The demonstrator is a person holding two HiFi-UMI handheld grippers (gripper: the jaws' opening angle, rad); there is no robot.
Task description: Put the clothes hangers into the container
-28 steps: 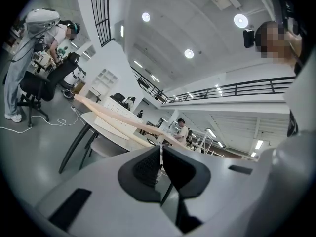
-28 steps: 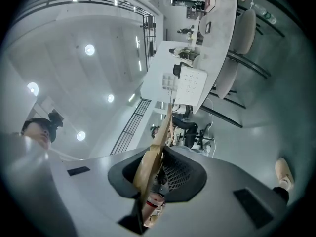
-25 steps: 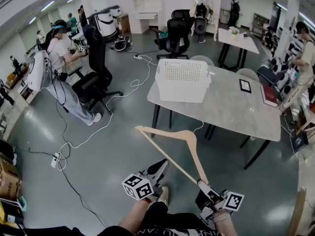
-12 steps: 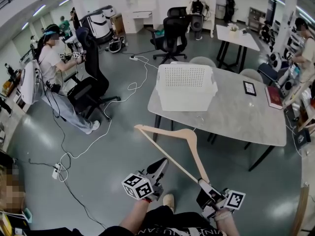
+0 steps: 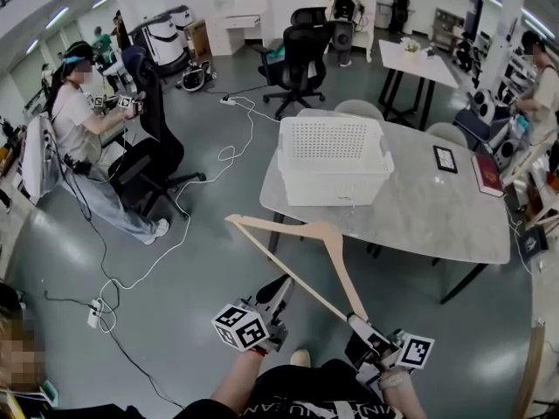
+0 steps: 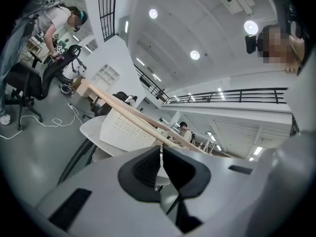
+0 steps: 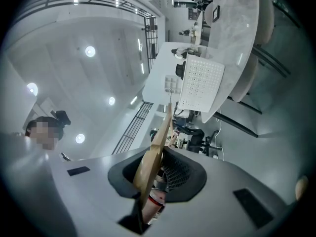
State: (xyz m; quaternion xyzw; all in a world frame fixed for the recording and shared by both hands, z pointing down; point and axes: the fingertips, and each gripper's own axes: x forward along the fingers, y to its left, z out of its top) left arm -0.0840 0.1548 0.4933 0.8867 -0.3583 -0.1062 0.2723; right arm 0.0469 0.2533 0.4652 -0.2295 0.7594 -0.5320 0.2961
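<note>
Clamped tight in the right gripper [image 5: 355,323] jaws: one end of the wooden hanger [image 5: 325,234], reaching out ahead. Left gripper [image 5: 281,288] jaws closed, empty. White basket [image 5: 330,160] on the bench [image 5: 419,212], well ahead; hanger not yet inside.

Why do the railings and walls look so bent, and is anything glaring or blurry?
Head view: the wide lens bows the room's edges, the floor gleams, hanger and basket look sharp. Left gripper view: strong fisheye curving, dark corners, ceiling lamps flare. Right gripper view: same curving; the hanger near the lens looks soft.
</note>
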